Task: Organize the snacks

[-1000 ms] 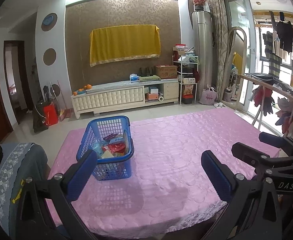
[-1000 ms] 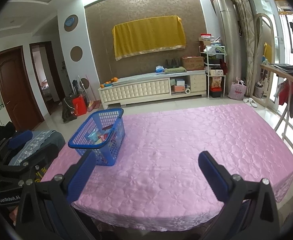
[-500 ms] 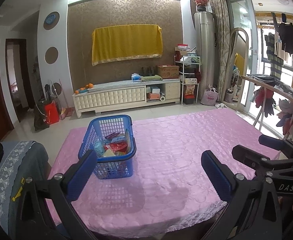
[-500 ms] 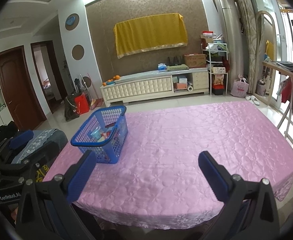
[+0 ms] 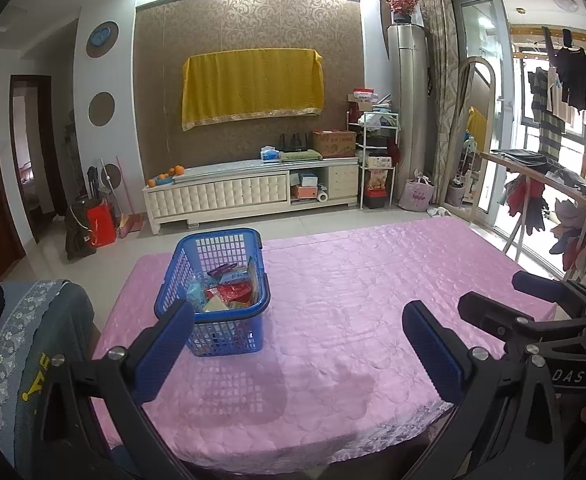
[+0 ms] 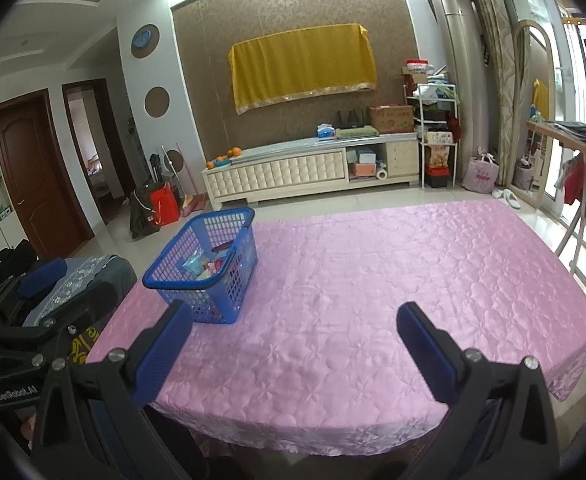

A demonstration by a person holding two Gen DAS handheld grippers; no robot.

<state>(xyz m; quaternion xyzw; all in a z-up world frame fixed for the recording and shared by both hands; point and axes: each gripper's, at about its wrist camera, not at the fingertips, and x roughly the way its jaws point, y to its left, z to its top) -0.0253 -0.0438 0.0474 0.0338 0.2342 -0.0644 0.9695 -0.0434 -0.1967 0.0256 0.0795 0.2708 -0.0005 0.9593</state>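
A blue plastic basket stands on the left part of the pink tablecloth. Several snack packets lie inside it, red, blue and yellow among them. My left gripper is open and empty, held back from the table's near edge, its left finger in line with the basket's near side. My right gripper is open and empty too, over the near edge, to the right of the basket. Each gripper shows at the side of the other's view.
A chair with a grey embroidered cover stands at the table's left. A clothes rack with hanging garments stands to the right. Behind the table are a white TV cabinet, a shelf unit and a doorway.
Both views have shifted slightly, so the basket sits a little further right and higher in frame. Both grippers stay open and nothing on the table has moved.
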